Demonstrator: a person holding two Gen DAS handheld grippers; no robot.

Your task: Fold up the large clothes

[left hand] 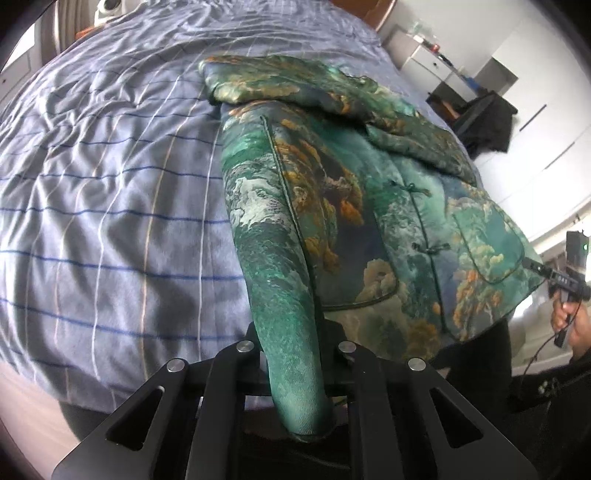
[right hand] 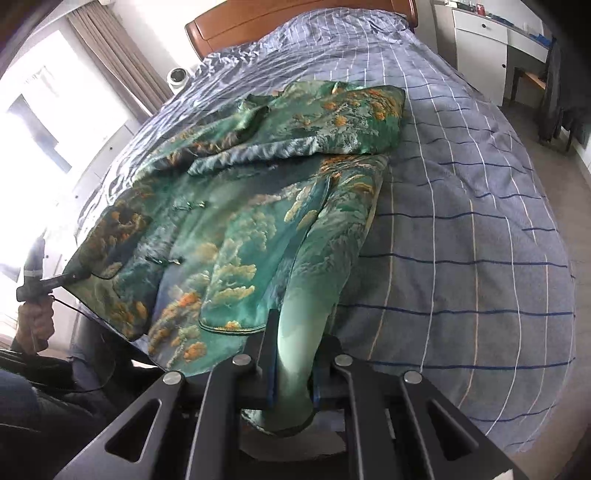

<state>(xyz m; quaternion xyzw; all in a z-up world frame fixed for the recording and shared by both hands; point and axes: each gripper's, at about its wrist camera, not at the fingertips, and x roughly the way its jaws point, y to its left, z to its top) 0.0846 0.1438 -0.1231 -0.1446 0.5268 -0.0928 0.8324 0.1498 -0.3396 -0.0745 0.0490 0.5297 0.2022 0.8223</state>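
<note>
The left black two-finger gripper [left hand: 295, 373] is seen pressed together on a bottom corner of a green brocade jacket patterned with orange and cream clouds [left hand: 369, 221]; the pinched fabric is bunched into a narrow roll between the fingers. In the right wrist view, the right black two-finger gripper [right hand: 293, 369] is likewise clamped on the opposite bottom corner of the jacket [right hand: 240, 221], the cloth drawn up into a pale green fold between blue-edged pads. No earlier view is given, so only this closed grip can be stated.

The jacket is laid face up on a bed covered by a lavender-blue quilt with white and dark blue grid lines [left hand: 110, 184]. Its hem is raised at both held corners, while its upper part lies flat on the quilt. Both sleeves are folded across the chest, and knotted frog fastenings [left hand: 410, 190] run down the jacket's centre. A curved patch pocket [left hand: 491, 251] sits near the hem.

Beyond the jacket's collar end, a brown wooden headboard [right hand: 295, 18] is visible. Beside the jacket's far hem corner, a hand [right hand: 35, 325] is seen gripping a handle.
</note>
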